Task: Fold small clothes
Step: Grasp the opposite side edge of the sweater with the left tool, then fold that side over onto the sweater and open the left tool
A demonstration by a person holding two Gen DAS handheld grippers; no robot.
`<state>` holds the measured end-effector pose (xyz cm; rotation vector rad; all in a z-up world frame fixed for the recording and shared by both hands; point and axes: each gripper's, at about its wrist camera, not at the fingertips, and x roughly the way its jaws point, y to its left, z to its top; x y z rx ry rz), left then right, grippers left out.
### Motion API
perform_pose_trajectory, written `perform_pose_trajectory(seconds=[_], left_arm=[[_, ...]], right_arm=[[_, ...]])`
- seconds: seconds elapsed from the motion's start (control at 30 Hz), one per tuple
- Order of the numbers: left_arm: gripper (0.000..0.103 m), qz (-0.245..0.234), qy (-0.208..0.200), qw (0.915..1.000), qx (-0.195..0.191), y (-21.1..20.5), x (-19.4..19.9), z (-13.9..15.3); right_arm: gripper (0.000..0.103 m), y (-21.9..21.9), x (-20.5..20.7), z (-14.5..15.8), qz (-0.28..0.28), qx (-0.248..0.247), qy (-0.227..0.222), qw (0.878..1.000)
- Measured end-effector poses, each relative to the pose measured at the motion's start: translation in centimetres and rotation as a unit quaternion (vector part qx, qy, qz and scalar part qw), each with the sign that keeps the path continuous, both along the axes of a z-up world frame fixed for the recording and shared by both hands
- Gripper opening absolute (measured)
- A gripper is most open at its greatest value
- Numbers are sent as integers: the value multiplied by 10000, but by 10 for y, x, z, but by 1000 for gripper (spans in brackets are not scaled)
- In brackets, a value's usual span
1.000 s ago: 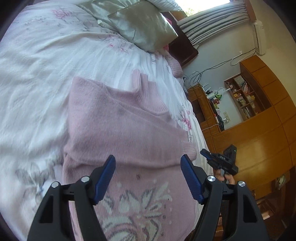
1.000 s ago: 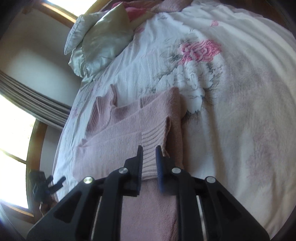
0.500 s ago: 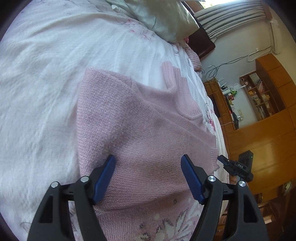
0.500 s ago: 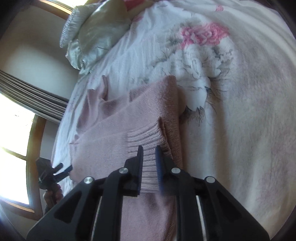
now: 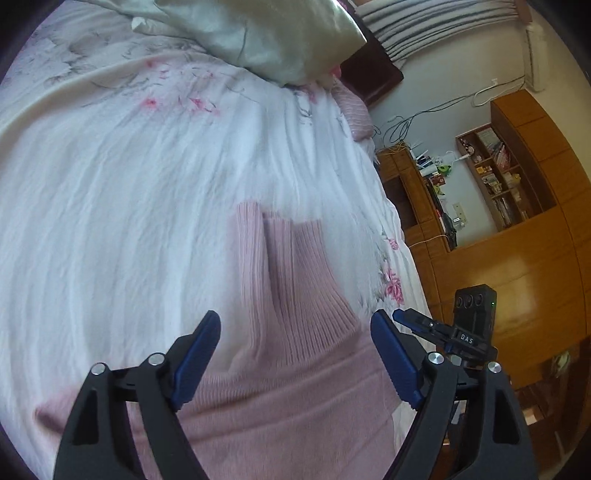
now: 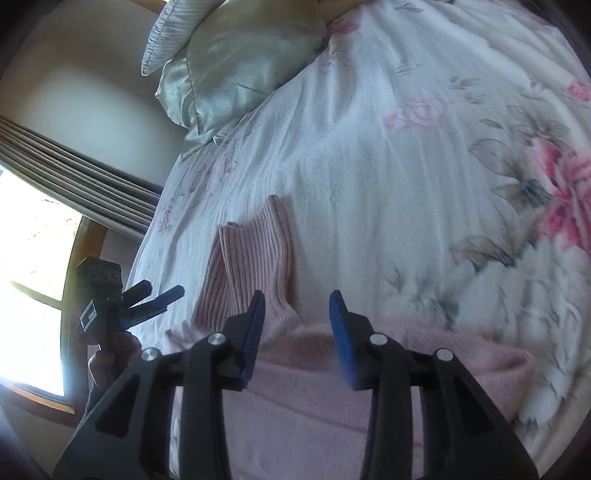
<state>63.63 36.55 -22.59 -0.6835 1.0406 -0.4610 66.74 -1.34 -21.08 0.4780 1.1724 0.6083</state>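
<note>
Pink sweater spread flat on the bed, ribbed collar toward the pillow. Left hand-held gripper spread wide, empty, above the collar's base; right hand-held gripper likewise apart, empty. Next, probably: pinch both shoulders beside the collar evenly, catching every layer, and fold square.
</note>
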Motion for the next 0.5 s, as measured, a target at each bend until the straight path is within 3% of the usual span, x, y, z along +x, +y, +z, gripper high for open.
perform_pose_trajectory(seconds=[0.07,0.2,0.3,0.37,0.43,0.5], left_arm=[[84,120,167,9998,71,-3,18,-18],[84,253,331,9985,362,-7,43,-38],[78,352,378,9981,323,-5,51,-45],[39,267,407,9975,514,-7,55,-46],[13,183,422,9959,784,-13,55,-47],[10,154,321,9957,856,-16,51,-43]], right_arm=[[47,19,18,-10,-19,12,17,10000],[51,45,43,-32,8,-132,25,9999],[54,57,56,-45,-51,-122,-7,9999],[55,64,64,-51,-113,-44,-59,9999],[55,73,68,-54,-64,-12,-94,9999],[54,82,68,-54,18,-48,-173,9998]])
